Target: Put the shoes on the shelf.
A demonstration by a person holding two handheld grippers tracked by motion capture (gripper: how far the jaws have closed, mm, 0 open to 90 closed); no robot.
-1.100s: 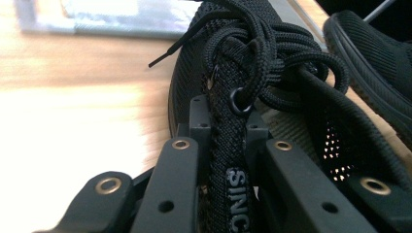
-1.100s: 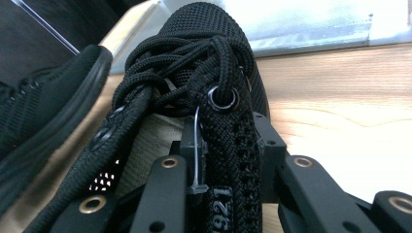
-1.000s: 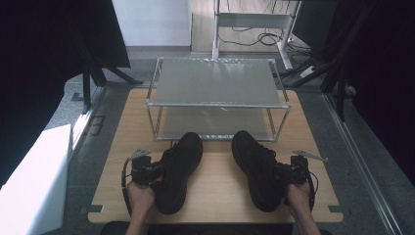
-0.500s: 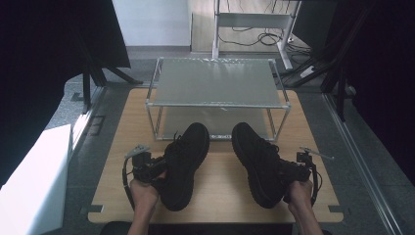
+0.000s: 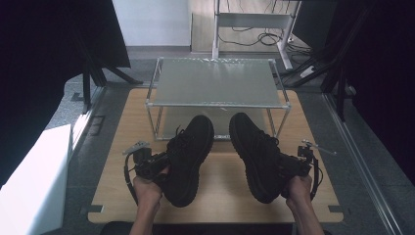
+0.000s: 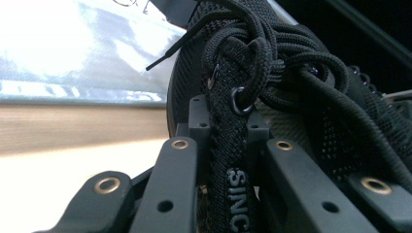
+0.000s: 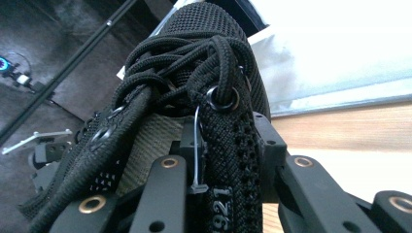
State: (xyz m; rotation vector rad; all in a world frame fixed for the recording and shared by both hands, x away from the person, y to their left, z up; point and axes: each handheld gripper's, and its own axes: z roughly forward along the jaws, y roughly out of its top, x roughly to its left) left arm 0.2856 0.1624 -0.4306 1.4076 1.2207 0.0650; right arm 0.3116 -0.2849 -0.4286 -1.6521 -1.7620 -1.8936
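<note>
Surface [image 5: 220, 181]: a pale wooden board running from the near edge to the far rack, with dark floor on both sides.
Rack [image 5: 218, 83]: a two-tier metal-framed shelf with frosted panels, standing at the far end of the surface, centred.
Left shoe [image 5: 188, 156]: black lace-up shoe, left of centre, toe pointing far and a little right, toe tip close to the rack's near lower edge. Whether its sole rests on the surface or is lifted clear cannot be told.
Right shoe [image 5: 255, 154]: black lace-up shoe, right of centre, toe pointing far and a little left, also close to the rack's near edge. The two toes sit near each other and the heels splay apart.
Left gripper [image 5: 155, 164]: held in the person's left hand [image 5: 147, 188] at the left side of the left shoe. In the left gripper view its jaws pinch the shoe's eyelet strip [image 6: 235, 160], a knitted band with white lettering and a metal eyelet [image 6: 239, 97]; the laces [image 6: 291, 58] bunch just beyond.
Right gripper [image 5: 292, 165]: held in the right hand [image 5: 298, 191] at the right side of the right shoe. In the right gripper view its jaws pinch that shoe's eyelet strip [image 7: 226, 160], with the olive tongue [image 7: 153, 141] just to its left and the knotted laces [image 7: 180, 63] above.
Cables [image 5: 128, 178]: a dark loop trails from each gripper toward the near edge.
</note>
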